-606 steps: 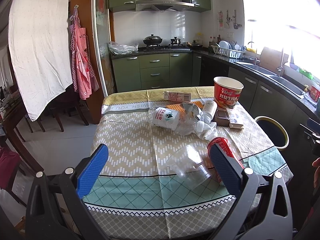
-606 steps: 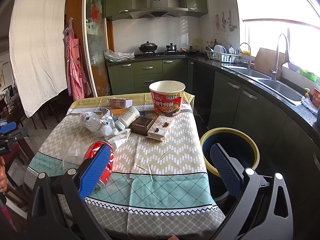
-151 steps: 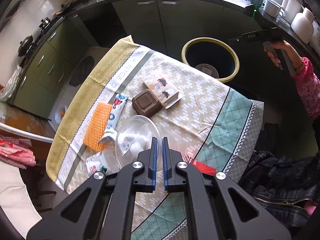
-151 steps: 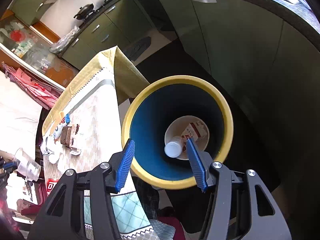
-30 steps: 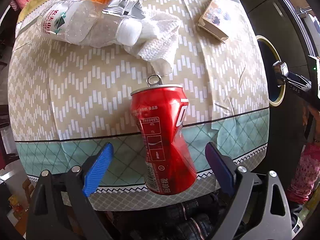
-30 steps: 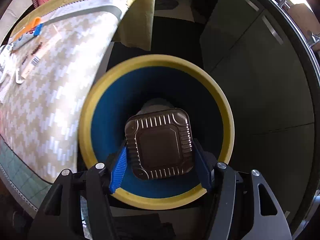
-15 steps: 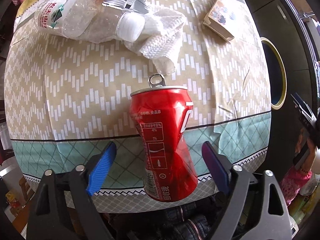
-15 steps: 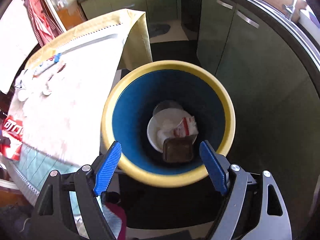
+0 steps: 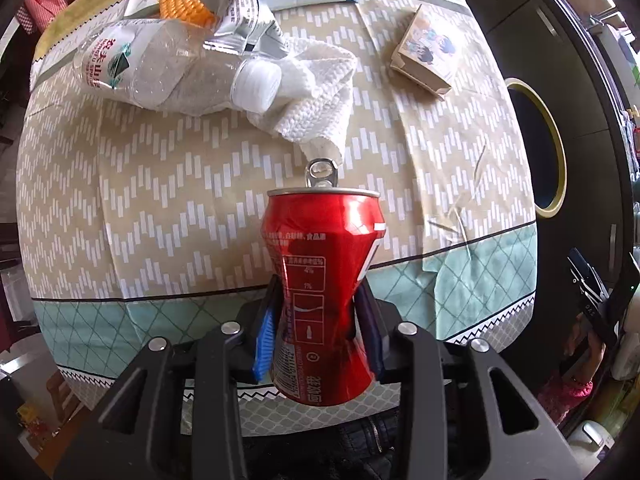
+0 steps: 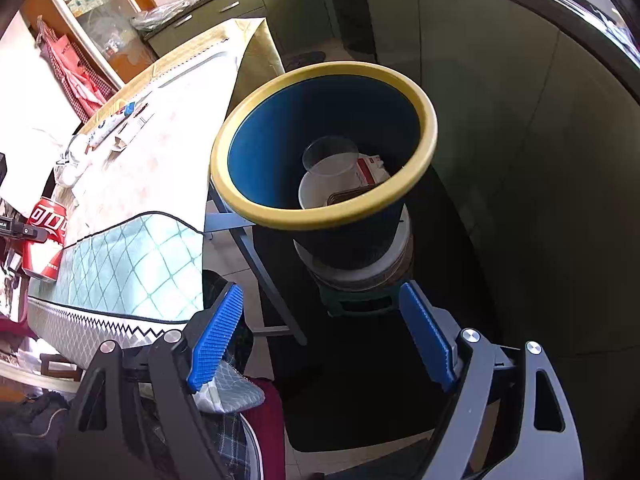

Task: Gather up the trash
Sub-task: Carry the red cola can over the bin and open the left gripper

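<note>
The left claw (image 9: 318,330) points straight down at the bench (image 9: 160,208), which is covered in a patterned beige and teal cloth. Its blue pads are closing on the dented waist of a crushed red aluminium drink can (image 9: 324,292) lying on its side near the bench's front edge, pull tab toward the middle. The pads already press both flanks, so the can looks gripped, though it has not left the cloth.

The right claw (image 10: 320,338) hangs wide open and empty, angled down toward the dark blue round bin with a yellow rim (image 10: 324,140), which stands just off the bench's side. Inside the bin lie a clear plastic cup, a white bowl and a brown tray.

Risks from here, as I judge them — the can is thin and already buckled, so more squeeze may collapse it and let it slip from the pads; its smooth wall could also let it swing down when lifted. Its far end lies close to a crumpled white paper towel (image 9: 312,96), which rests against a clear plastic water bottle (image 9: 160,68); dragging rather than lifting could snag them. A small cardboard box (image 9: 424,56) waits farther back.
</note>
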Motion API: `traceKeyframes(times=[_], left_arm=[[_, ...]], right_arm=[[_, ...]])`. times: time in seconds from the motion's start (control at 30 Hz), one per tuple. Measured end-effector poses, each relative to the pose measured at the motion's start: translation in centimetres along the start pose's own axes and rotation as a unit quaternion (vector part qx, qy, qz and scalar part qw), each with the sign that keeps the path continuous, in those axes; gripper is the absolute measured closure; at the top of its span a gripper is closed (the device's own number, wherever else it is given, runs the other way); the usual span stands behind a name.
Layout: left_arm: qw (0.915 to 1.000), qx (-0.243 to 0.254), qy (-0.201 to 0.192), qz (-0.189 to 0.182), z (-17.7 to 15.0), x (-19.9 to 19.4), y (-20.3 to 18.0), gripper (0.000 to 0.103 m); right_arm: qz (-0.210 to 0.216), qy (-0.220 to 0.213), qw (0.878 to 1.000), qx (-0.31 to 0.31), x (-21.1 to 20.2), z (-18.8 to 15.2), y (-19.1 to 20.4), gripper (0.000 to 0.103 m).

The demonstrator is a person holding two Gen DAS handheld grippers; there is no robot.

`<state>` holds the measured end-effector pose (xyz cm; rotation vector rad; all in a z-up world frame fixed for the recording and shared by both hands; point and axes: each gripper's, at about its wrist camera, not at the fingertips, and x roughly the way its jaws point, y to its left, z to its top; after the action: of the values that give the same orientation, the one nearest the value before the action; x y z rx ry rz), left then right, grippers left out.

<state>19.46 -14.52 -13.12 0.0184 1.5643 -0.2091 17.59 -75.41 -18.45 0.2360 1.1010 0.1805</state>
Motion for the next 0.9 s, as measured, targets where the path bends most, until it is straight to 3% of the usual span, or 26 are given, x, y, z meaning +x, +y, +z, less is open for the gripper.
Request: traceKeyframes(times=[0.6,0.73,0.9], left_arm=[[0.9958,0.079,-0.046,0.003,1.2,-5.7,-4.2,0.069],[0.9926,0.107,-0.058,-0.008,2.2,-6.7,-7.2,0.069],[0.9816,0.169,-0.085,-0.029,4.6,-8.2,-14.3,0.069]], right_arm=[[0.009,0.002,0.999,0.052,1.0,-1.7,-2.8,0.023],[0.005,-0.005,0.998,0.065,0.4,-2.4,-3.4,0.023],[-0.009,-0.003,0.996,0.083,-0.3,-4.1,-4.6,0.023]])
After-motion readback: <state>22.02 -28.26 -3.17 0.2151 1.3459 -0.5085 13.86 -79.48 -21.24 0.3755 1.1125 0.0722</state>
